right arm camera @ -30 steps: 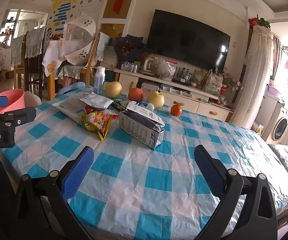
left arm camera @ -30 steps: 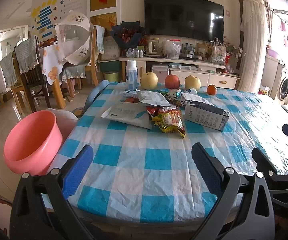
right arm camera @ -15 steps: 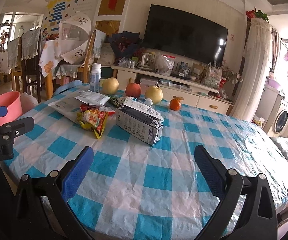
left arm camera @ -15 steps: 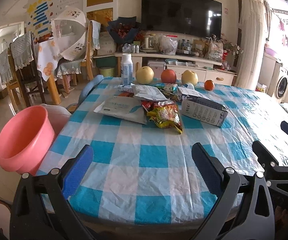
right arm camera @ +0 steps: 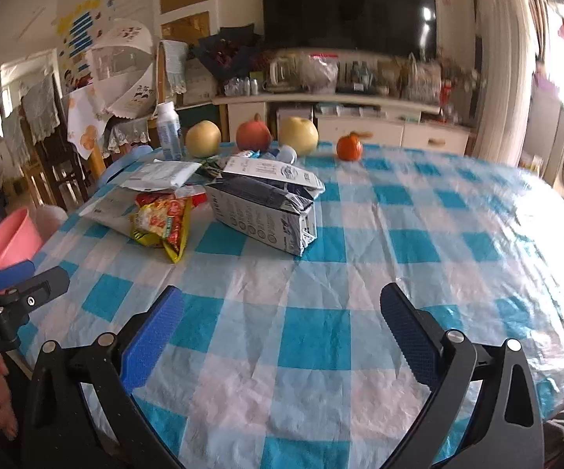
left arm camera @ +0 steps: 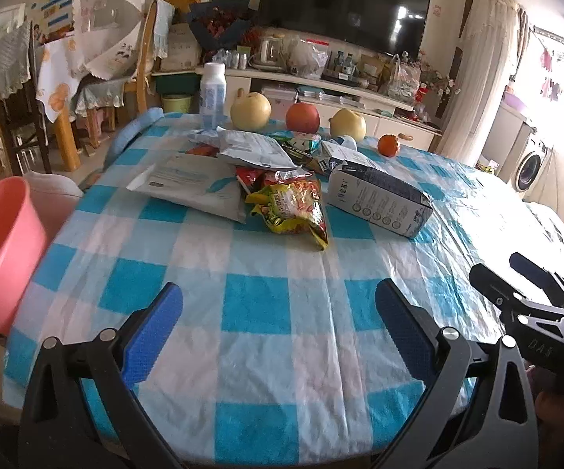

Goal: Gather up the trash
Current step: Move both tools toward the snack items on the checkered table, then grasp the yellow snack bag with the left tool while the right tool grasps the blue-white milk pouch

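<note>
Trash lies in a heap at the far middle of the blue-checked table (left arm camera: 274, 332): a yellow-red snack bag (left arm camera: 291, 207) (right arm camera: 162, 221), a crushed dark carton (left arm camera: 379, 199) (right arm camera: 266, 207), a flat white mailer (left arm camera: 192, 185) (right arm camera: 114, 205) and a grey pouch (left arm camera: 254, 150) (right arm camera: 160, 174). A pink bucket (left arm camera: 0, 250) (right arm camera: 6, 240) stands off the table's left edge. My left gripper (left arm camera: 280, 328) hovers open over the near cloth, empty. My right gripper (right arm camera: 282, 324) is open and empty too, short of the carton.
Behind the heap stand a white bottle (left arm camera: 211, 93), two pears (left arm camera: 250, 117), a red apple (left arm camera: 302, 118) and a small orange (left arm camera: 388, 145). Chairs (left arm camera: 12, 117) crowd the left, a TV cabinet (left arm camera: 321, 90) the back, a washing machine (left arm camera: 532, 164) the right.
Both grippers have moved forward over the table toward the heap, which looks nearer. The right view has swung left and is slightly blurred. Jaws stay open.
</note>
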The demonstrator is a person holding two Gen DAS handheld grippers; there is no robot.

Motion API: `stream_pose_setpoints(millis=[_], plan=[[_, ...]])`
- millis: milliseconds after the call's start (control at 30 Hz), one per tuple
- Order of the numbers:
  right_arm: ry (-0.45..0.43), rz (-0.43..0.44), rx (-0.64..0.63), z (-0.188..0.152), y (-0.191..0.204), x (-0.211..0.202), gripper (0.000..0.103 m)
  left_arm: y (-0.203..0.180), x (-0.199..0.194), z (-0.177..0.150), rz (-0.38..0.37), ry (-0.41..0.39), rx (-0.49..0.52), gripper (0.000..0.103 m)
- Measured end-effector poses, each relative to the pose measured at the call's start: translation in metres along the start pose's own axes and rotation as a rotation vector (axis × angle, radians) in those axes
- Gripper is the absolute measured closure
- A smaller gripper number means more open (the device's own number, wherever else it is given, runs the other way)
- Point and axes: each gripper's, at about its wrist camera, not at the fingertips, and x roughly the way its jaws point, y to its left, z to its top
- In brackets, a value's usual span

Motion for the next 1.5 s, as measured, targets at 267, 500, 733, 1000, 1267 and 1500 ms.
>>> stream_pose_setpoints(millis=[267, 500, 733, 1000, 1267, 1500], plan=[[0.021, 0.071, 0.033, 0.017, -0.016, 0.028, 0.004, 0.021, 0.027, 0.027, -0.033, 0.027, -0.08, 0.004], [-0.005, 0.079, -0.039, 0.041, -0.017, 0.057, 0.004, 0.024, 0.042, 0.076, -0.002, 0.012, -0.048, 0.004], [0.033, 0.141, -0.018, 0.06, -0.032, 0.092, 0.004, 0.009, 0.087, 0.122, 0.081, 0.068, 0.024, 0.004], [0.077, 0.214, -0.03, 0.07, -0.038, 0.117, 0.004, 0.0, 0.117, 0.131, 0.131, 0.113, 0.043, 0.004], [0.093, 0.263, -0.072, 0.077, -0.031, 0.133, 0.004, 0.023, 0.084, 0.066, -0.016, 0.072, -0.302, 0.004], [0.124, 0.28, -0.114, 0.077, -0.025, 0.145, 0.005, 0.016, 0.1, 0.051, -0.108, 0.075, -0.566, 0.004]])
